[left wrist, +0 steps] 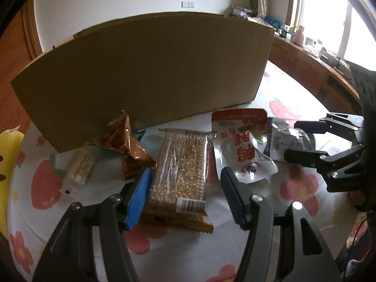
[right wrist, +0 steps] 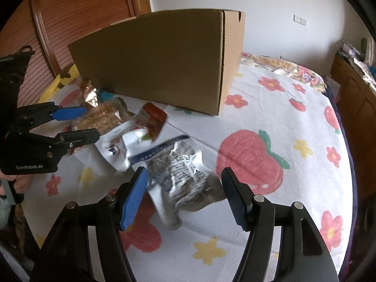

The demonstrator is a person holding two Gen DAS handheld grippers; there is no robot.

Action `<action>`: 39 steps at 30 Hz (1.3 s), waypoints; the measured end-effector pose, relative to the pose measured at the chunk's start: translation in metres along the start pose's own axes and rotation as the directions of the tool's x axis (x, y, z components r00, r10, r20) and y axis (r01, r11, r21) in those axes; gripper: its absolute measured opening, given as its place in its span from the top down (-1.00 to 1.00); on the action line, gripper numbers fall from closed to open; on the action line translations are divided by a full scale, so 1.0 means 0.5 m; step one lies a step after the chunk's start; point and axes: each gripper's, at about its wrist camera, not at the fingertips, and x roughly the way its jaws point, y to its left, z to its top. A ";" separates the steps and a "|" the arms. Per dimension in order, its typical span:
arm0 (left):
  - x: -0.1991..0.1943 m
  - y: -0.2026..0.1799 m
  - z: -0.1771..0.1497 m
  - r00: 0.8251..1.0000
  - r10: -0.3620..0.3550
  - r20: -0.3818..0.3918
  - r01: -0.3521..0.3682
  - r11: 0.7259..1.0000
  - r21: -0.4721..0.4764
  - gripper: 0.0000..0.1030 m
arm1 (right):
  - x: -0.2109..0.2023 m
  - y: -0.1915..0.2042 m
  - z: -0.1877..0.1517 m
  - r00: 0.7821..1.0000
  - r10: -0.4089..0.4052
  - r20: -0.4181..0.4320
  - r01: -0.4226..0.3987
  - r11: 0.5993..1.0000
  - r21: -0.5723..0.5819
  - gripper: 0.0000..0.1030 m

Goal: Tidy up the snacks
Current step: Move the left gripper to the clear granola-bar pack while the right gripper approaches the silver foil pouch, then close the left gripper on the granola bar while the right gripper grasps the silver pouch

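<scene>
Claws are both standing spread: left claw (left wrist: 185, 188) straddling the clear rectangular grain-bar packet (left wrist: 181, 171) at lower centre, right claw (right wrist: 184, 193) flanking the crumpled silver foil pouch (right wrist: 185, 178), pads apparently not pressing.

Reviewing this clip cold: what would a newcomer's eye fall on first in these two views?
The large brown cardboard box fills the back of both views, standing on the white bedspread printed with red strawberries and flowers. In front of it lies a row of snack packets; the clear-wrapped golden puffed-grain bar sits between the open left tool. The crinkled silver foil pouch lies between the open right tool.
</scene>
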 end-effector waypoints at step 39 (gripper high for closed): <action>-0.039 -0.007 -0.035 0.997 -0.071 0.034 0.072 0.996 -0.050 0.17 | 0.008 0.014 -0.001 0.999 -0.035 -0.008 0.035 0.998 -0.052 -0.31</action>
